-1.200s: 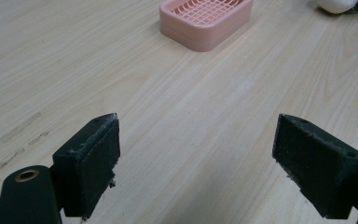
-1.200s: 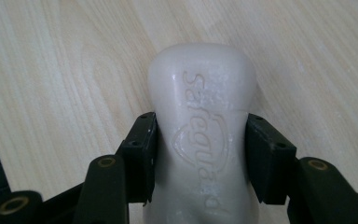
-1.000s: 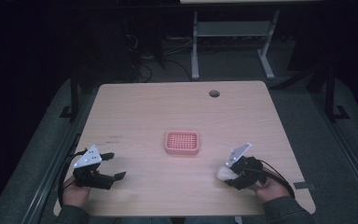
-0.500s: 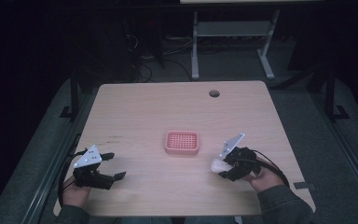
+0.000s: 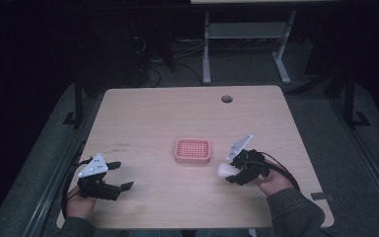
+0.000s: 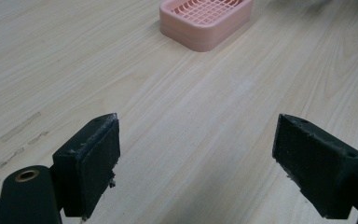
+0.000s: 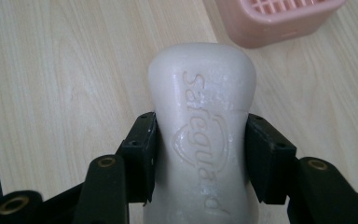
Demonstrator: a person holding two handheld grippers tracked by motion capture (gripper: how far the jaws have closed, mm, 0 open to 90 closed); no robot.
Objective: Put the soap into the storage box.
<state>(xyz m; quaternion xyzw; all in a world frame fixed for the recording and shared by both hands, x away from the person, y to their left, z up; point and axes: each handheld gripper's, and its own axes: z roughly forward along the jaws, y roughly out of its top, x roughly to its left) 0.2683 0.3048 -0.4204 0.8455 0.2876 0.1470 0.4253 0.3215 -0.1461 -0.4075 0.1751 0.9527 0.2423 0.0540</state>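
A: What's on the left?
B: The left gripper (image 5: 112, 175) rests near the table (image 5: 143, 113) edge, jaws spread over bare wood.
A: And the middle?
B: A pink slatted soap dish (image 5: 192, 150), open tabletop all round.
A: The right?
B: The right gripper (image 7: 200, 154) pinches a white, waisted soap bar (image 7: 203, 116) stamped "Safeguard", held just beside the dish, forearm angled inward.

Light wood-grain table (image 5: 148, 113) with a round cable hole (image 5: 226, 98) near the far edge, plus some faint dark scuff marks (image 5: 121, 145) toward the left side. Behind it the room's pretty dark: a white metal desk frame (image 5: 246, 44) on the grey floor (image 5: 325, 98), with tangled cables (image 5: 150, 74) beside it.
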